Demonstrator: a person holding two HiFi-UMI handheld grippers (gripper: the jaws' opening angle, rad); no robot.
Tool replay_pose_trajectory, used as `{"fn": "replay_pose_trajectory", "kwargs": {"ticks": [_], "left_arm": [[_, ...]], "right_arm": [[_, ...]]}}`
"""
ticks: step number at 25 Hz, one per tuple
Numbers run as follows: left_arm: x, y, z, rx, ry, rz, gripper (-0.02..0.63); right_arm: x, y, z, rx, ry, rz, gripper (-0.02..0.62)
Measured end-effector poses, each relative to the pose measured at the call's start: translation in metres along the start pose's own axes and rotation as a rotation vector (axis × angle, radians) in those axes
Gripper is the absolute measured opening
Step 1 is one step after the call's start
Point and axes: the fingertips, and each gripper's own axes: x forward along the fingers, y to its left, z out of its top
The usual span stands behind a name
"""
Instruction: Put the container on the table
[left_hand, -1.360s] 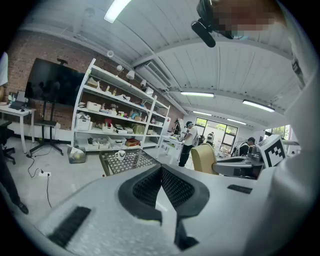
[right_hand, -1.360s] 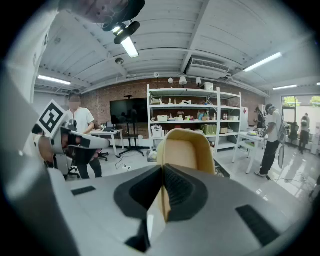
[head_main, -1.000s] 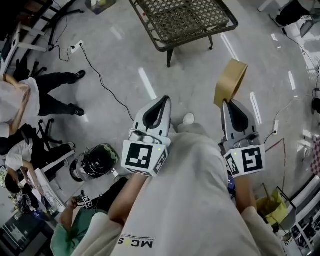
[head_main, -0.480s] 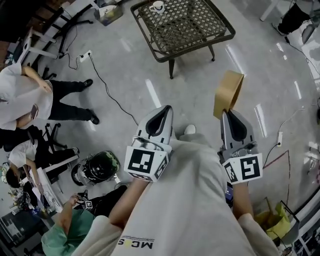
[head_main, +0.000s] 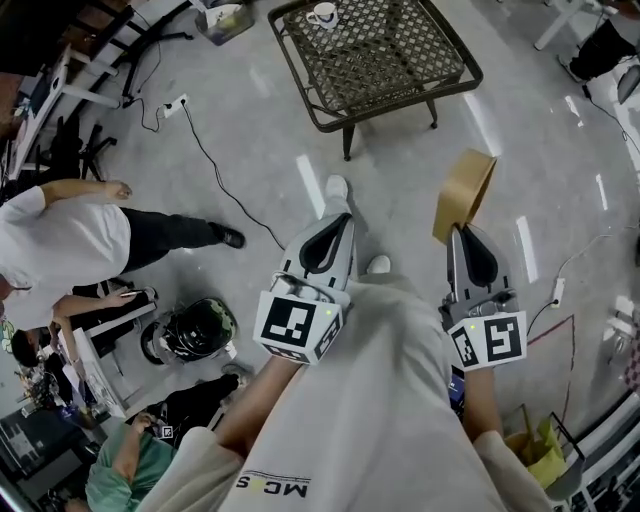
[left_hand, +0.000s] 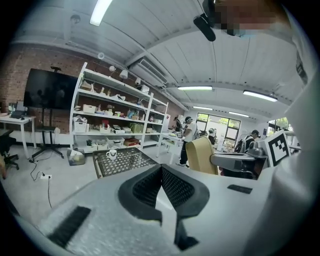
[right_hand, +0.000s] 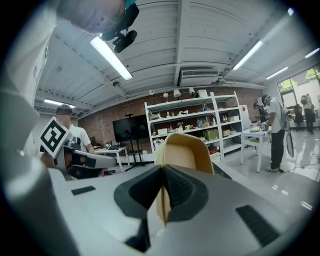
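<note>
While I stand well short of the table (head_main: 400, 103), the step in hand is the carry.

Head view: the table lies at 12 o'clock, well apart from me, with a white cup (head_main: 322, 14) at its 11 o'clock corner. The tan container (head_main: 463, 193) juts out of my right gripper (head_main: 462, 232) at 1 o'clock, tilted, over bare floor. My left gripper (head_main: 338, 218) carries nothing.

Left gripper view: my left gripper (left_hand: 161, 172) has its jaws pressed together on nothing. The table (left_hand: 125, 161) and the cup (left_hand: 112, 154) are at 10 o'clock, the container (left_hand: 202, 155) at 2 o'clock.

Right gripper view: my right gripper (right_hand: 162, 172) has its jaws clenched on one thin wall of the container (right_hand: 184, 150), which rises toward 12 o'clock.

Judgement:
- A single-wall pinch could let it pivot, so grip firmly and move smoothly.
- Close in until the mesh is directly beneath.
- Aim for bare mesh away from the cup.
- Seat the base flat before letting go, since the open weave may rock it.
</note>
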Motion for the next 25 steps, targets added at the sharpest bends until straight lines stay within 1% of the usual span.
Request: {"fn": "replay_pose_trajectory", "kwargs": {"ticks": [3,6,11,16,20,23,25], "left_arm": [[0.022,0.024,0.007,-0.011,0.003,0.005,0.023],[0.048,0.059,0.022,-0.022,0.003,0.002,0.023],[0.108,0.110,0.062,-0.028,-0.005,-0.050,0.023],[0.166,0.156,0.104,-0.012,-0.012,-0.109,0.023],[0.199,0.196,0.132,-0.012,-0.027,-0.127,0.023],[0.218,0.223,0.141,-0.015,-0.029,-0.131,0.023],[0.228,0.236,0.139,-0.005,-0.010,-0.139,0.023]], "right_arm": [[0.033,-0.007,0.006,-0.008,0.008,0.005,0.029],[0.076,-0.010,0.016,-0.023,0.019,0.005,0.029],[0.151,-0.030,0.044,-0.037,0.025,-0.041,0.029],[0.226,-0.052,0.076,-0.051,0.017,-0.090,0.029],[0.278,-0.066,0.096,-0.042,0.014,-0.124,0.029],[0.310,-0.072,0.103,-0.059,0.024,-0.137,0.029],[0.325,-0.074,0.102,-0.069,0.039,-0.143,0.029]]}}
